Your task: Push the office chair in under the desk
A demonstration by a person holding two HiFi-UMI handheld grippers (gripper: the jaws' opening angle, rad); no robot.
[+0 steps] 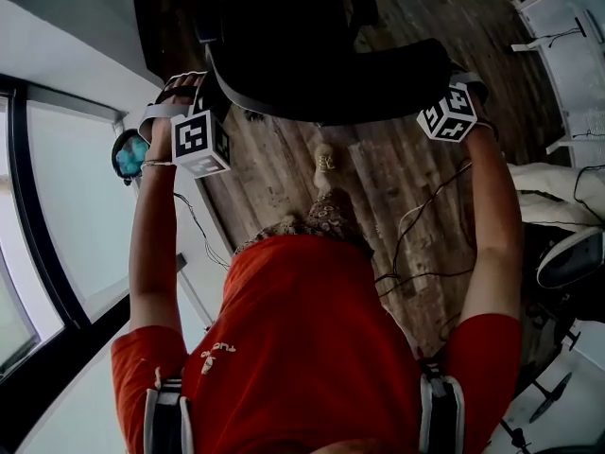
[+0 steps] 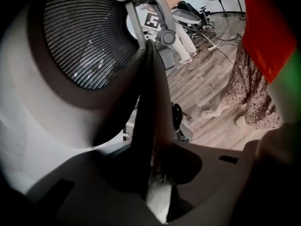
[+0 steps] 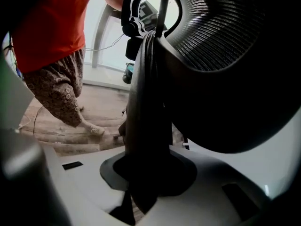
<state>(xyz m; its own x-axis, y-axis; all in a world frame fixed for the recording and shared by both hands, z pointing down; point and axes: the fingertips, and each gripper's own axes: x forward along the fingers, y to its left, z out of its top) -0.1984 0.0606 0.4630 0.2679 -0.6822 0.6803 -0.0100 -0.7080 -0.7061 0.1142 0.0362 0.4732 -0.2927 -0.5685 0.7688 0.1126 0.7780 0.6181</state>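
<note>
The black office chair (image 1: 321, 55) stands on the wood floor in front of me, with its mesh backrest toward me. My left gripper (image 1: 210, 91) grips the backrest's left edge (image 2: 148, 107), which runs up between its jaws. On the opposite side, the backrest's right edge (image 3: 146, 102) is pinched by my right gripper (image 1: 456, 76). In both gripper views the dark rim fills the gap between the jaws. The mesh back (image 2: 89, 36) curves away beside each grip. A dark slab (image 1: 161, 17), possibly a desk, lies beyond the chair at the upper left.
A window wall (image 1: 57, 216) runs along my left, with a teal object (image 1: 130, 154) by it. Cables (image 1: 416, 244) trail over the floor near my feet. White desks (image 1: 567, 26) and a white chair (image 1: 572, 253) stand at the right.
</note>
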